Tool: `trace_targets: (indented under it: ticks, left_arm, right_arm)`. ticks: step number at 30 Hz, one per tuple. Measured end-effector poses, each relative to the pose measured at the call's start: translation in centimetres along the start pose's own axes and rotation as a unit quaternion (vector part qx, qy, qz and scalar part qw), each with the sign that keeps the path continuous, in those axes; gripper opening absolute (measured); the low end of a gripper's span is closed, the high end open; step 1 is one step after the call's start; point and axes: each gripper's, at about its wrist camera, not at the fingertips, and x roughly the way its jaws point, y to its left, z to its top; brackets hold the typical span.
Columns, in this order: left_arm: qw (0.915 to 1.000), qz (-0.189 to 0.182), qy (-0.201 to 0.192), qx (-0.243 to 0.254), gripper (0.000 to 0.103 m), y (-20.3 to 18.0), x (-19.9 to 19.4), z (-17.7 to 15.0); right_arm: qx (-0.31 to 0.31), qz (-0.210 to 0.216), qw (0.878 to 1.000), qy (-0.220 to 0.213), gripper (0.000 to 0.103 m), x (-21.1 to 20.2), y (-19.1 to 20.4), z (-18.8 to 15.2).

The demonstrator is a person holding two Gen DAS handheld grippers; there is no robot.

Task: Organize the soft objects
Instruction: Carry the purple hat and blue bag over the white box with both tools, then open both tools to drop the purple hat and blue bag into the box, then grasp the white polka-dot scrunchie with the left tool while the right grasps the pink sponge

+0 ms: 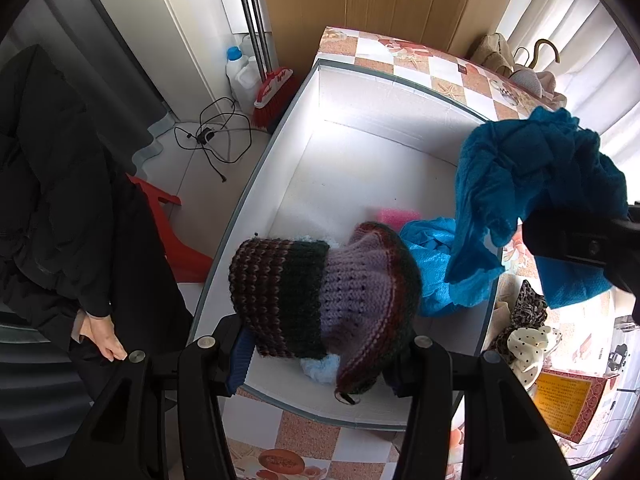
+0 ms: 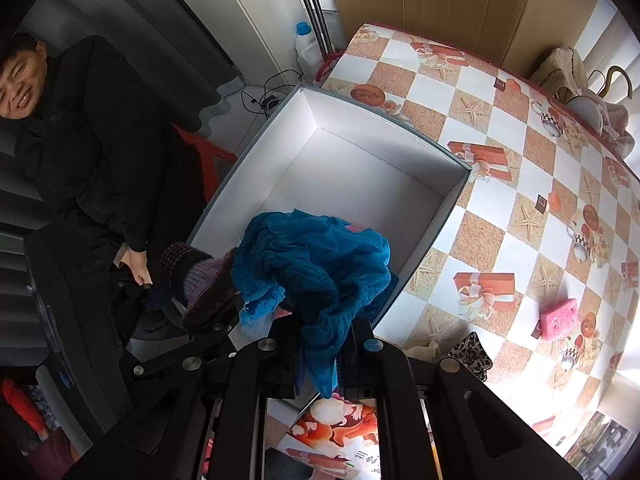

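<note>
- Checkered oilcloth covers the counter (image 2: 516,184), which carries an open white box (image 2: 372,184).
- Left hand-held gripper (image 1: 324,354) is clamped on a striped knitted hat (image 1: 320,292) above the box's near end.
- Right hand-held gripper (image 2: 326,344) pinches a teal scarf (image 2: 316,256), bunched over the box.
- Pink sponge (image 2: 558,316) lies on the counter, well apart.

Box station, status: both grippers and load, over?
Left gripper shut on knit hat. Right gripper shut on blue scarf. Both over white box. Nothing blocking.
</note>
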Motion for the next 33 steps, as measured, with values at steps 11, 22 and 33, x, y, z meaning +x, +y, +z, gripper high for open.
trace_targets:
  ticks: [11, 22, 33]
  left_arm:
    - [0.9996, -0.013, -0.023, 0.007, 0.084, -0.3, -0.6, 1.0]
    - [0.9964, -0.084, -0.011, -0.004, 0.103, -1.1, -0.4, 0.7]
    - [0.9809, -0.128, 0.024, 0.144, 0.103, -13.4, -2.9, -2.5]
  right_arm:
    - [0.022, 0.028, 0.999, -0.006, 0.023, 0.1, -1.3, 2.1]
    - [0.144, 0.05, 0.988, -0.016, 0.102, -3.1, -8.2, 0.1]
    - [0.247, 0.064, 0.967, 0.013, 0.102, -8.4, -17.1, -9.6]
